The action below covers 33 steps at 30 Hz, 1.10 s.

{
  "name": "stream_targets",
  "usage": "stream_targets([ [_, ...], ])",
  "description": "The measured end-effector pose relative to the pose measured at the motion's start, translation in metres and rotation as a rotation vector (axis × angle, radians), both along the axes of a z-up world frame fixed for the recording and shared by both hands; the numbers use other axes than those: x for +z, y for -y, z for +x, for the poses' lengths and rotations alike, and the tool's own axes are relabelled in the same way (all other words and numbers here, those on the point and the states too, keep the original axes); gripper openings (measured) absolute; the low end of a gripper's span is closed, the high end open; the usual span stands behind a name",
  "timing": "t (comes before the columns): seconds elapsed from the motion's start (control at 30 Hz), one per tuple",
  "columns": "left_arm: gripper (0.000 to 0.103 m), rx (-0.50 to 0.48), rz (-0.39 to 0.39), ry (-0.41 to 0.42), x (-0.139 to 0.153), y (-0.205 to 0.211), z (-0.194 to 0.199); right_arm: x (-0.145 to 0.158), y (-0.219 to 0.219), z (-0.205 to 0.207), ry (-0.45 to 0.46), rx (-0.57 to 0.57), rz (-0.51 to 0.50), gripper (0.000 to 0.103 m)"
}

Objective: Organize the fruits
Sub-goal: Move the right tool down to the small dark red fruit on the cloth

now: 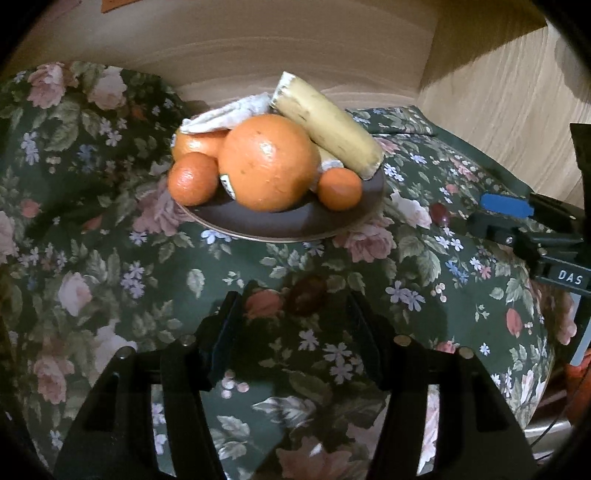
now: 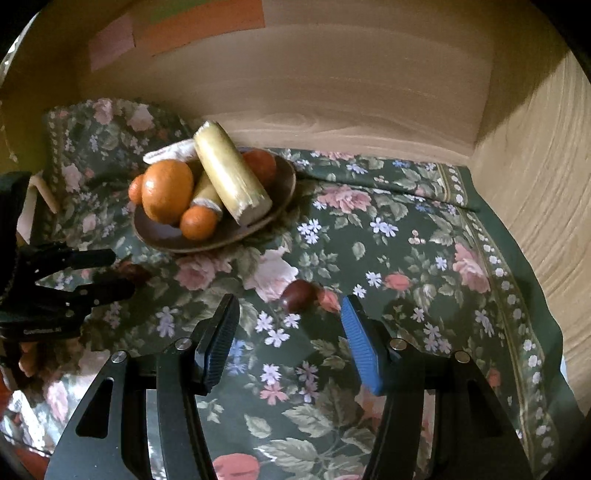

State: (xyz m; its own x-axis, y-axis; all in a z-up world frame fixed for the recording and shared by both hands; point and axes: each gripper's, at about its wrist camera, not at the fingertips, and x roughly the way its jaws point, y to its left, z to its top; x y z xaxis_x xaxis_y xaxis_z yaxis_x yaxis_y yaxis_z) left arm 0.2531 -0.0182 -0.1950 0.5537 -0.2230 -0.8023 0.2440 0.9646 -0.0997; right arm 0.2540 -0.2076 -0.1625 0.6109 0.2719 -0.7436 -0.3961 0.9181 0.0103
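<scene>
plate (image 2: 162, 236) w/ oranges (image 2: 168, 190) & banana (image 2: 231, 182) at back left on cloth (image 2: 406, 258); grape (image 2: 297, 293) in front.

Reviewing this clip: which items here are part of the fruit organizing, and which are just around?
Job items:
brown plate
large orange
small oranges
banana pieces
two dark red grapes loose on the cloth
left claw and right claw, both open

Just around:
floral tablecloth
wooden wall
colored paper notes

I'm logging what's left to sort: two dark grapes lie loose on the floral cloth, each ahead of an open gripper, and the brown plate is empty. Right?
Not quite: the brown plate is not empty. It holds a large orange, smaller oranges and banana pieces, as both wrist views show. The two grapes and the open left gripper and right gripper are as you said.
</scene>
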Motion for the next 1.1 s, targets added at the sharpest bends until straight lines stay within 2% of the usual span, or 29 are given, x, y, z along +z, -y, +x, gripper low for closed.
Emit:
stream_targets([
  [0.07,0.041,-0.016,0.003,-0.016,-0.003,0.003,0.003,-0.003,-0.001,0.003,-0.008,0.006,-0.005,0.054],
  [0.17,0.038,-0.022,0.014,-0.01,-0.006,0.007,0.006,-0.01,-0.005,0.009,-0.028,0.011,-0.002,0.053],
  [0.33,0.027,-0.022,0.013,0.014,-0.009,0.008,0.008,-0.022,-0.008,0.02,-0.079,0.011,-0.005,0.034],
  [0.43,0.022,-0.023,0.006,0.02,-0.011,0.01,0.01,-0.022,-0.007,0.021,-0.073,0.001,-0.004,0.029],
  [0.63,0.019,-0.021,0.0,0.025,-0.009,0.008,0.009,-0.02,-0.005,0.021,-0.067,-0.015,-0.005,0.019],
  [0.8,0.019,-0.011,-0.022,0.033,-0.004,0.0,0.008,-0.012,-0.007,0.018,-0.045,-0.017,0.002,0.018],
  [1.1,0.019,0.03,-0.04,0.111,0.025,-0.025,0.006,0.016,-0.026,0.006,0.021,0.036,0.026,0.018],
])
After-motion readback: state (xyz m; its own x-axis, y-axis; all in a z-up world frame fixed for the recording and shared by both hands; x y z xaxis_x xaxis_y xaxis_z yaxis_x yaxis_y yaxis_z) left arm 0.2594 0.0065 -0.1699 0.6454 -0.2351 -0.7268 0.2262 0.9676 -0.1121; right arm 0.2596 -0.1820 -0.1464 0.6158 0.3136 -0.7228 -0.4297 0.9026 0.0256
